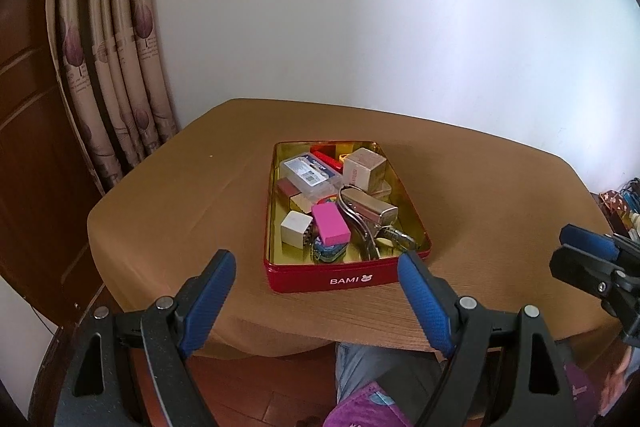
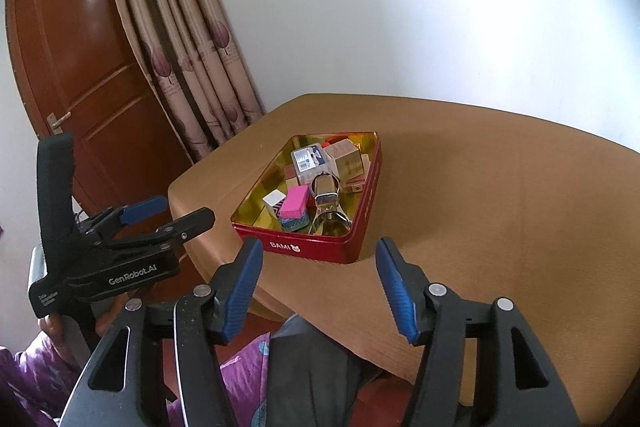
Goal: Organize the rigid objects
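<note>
Nearby, a red tin marked BAMI sits on the brown table, gold inside and crowded with small rigid things: a pink block, a white cube, a clear plastic case, a beige carton and a silvery metal tool lying along the tin's right side.

Both grippers hang short of the table's near edge, touching nothing. The left gripper has its 2 blue-padded fingers spread wide and empty, and the right gripper is equally wide apart and empty.

Only the right wrist view shows the brown door with its handle beside the curtain, and the left gripper's body from the side. Only the left wrist view shows clutter beyond the table's right end.
</note>
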A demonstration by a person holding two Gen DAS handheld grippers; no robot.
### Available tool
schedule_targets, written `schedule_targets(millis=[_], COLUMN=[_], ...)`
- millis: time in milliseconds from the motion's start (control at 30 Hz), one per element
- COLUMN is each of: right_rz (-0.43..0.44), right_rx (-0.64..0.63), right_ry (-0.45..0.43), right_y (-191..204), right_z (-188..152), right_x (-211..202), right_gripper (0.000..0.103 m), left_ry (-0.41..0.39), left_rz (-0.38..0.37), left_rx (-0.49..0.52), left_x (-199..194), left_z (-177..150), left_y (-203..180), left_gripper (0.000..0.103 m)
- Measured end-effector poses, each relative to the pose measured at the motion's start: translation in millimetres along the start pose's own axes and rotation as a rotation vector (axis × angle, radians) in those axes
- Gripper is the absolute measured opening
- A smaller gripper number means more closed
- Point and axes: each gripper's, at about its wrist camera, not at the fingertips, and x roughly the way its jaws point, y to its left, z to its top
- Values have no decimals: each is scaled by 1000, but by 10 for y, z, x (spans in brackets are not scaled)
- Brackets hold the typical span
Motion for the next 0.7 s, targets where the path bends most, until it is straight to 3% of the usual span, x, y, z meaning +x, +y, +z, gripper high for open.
schedule_targets(millis=[333,700], right_rz=[3,-16], right_rx=[-2,33], right_ry=[21,8], right_y=[51,-68], right_z=[-38,-41], right_x=[14,-42], right_gripper=[61,63], left_ry=[18,27], left_rz=[59,53], left_rx=[-5,-3], left_x=[136,196], left_z=[-86,-113], left_y=[-3,-8], left_gripper=[87,87])
